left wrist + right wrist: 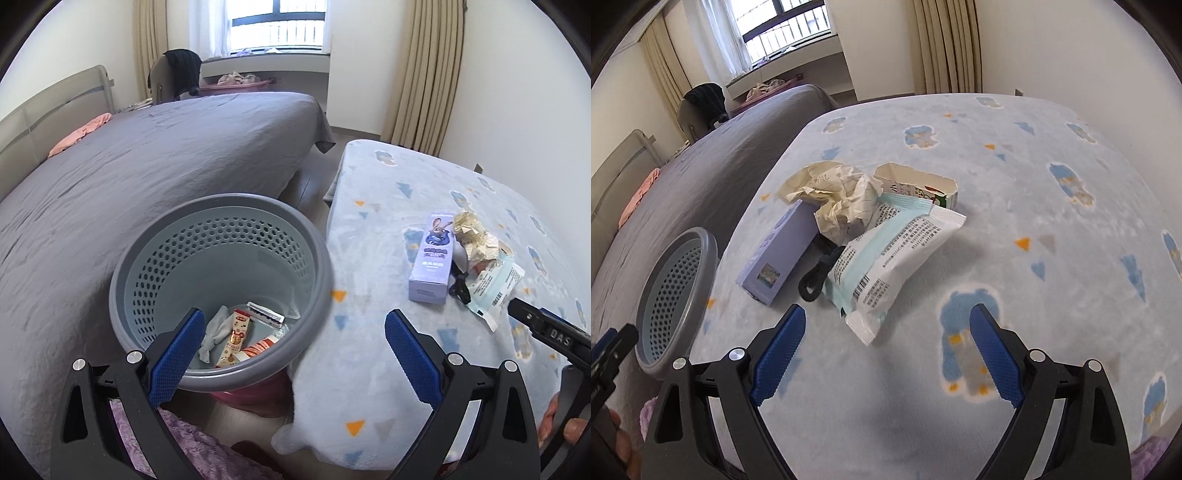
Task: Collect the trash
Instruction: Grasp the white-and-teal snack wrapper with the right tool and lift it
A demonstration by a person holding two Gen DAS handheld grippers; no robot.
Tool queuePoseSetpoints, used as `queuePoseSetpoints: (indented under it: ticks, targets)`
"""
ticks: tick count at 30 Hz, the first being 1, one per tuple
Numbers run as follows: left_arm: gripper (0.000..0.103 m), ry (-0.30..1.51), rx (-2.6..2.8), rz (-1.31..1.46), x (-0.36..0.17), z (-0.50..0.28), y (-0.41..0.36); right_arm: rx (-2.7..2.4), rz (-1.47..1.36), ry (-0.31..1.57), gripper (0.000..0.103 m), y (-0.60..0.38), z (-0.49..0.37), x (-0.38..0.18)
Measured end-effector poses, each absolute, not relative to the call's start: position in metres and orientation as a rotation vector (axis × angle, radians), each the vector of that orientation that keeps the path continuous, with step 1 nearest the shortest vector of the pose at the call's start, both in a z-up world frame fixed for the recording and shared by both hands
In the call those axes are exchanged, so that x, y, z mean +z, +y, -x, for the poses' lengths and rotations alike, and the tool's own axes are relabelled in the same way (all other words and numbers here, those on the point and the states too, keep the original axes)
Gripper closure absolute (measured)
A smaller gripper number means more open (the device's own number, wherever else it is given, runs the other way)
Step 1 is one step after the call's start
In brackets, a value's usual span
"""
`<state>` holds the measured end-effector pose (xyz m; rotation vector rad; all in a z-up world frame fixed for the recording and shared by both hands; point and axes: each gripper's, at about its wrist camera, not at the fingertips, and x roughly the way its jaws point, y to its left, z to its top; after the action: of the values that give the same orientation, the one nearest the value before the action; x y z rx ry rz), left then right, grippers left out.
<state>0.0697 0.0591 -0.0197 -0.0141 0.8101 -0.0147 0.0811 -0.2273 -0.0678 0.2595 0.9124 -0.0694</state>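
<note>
We hold the left gripper [293, 345] over the grey perforated plastic basket [236, 210], jaws wide and empty, wrappers lying inside. Our right gripper [888, 349] hangs jaws wide, empty, just short of the white-and-teal plastic packet [890, 258] beside crumpled cream paper [838, 195] and a lilac carton [779, 251] on the pale blue patterned surface [1052, 206].

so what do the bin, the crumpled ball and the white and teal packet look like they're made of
Bin: grey moulded plastic, matte, judging by the even rows of punched holes in its wall and the smooth rolled rim.
Crumpled ball: cream paper, with sharp creases, ruled lines and handwriting.
White and teal packet: probably thin plastic film, slightly glossy, with crimped sealed ends and a printed barcode.
</note>
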Motion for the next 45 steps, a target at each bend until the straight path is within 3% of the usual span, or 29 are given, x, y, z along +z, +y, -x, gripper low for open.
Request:
queuePoseSetpoints:
  ticks: [30, 31, 33, 34, 45]
  targets:
    - [0.007, 0.852, -0.042, 0.002, -0.035, -0.076, 0.045, -0.190, -0.360, 0.940, 0.018, -0.229, -0.142, -0.104]
    - [0.007, 0.851, -0.043, 0.001, -0.034, -0.075, 0.045, -0.181, -0.364, 0.933, 0.019, -0.230, -0.140, -0.104]
    - [0.007, 0.849, -0.043, -0.001, -0.034, -0.075, 0.044, -0.159, -0.368, 0.940, 0.039, -0.230, -0.139, -0.104]
    - [0.007, 0.850, -0.044, -0.002, -0.034, -0.075, 0.043, -0.134, -0.375, 0.945, 0.042, -0.230, -0.138, -0.104]
    - [0.007, 0.851, -0.081, -0.013, -0.033, -0.073, 0.024, -0.078, -0.354, 0.948, 0.046, -0.250, -0.103, -0.092]
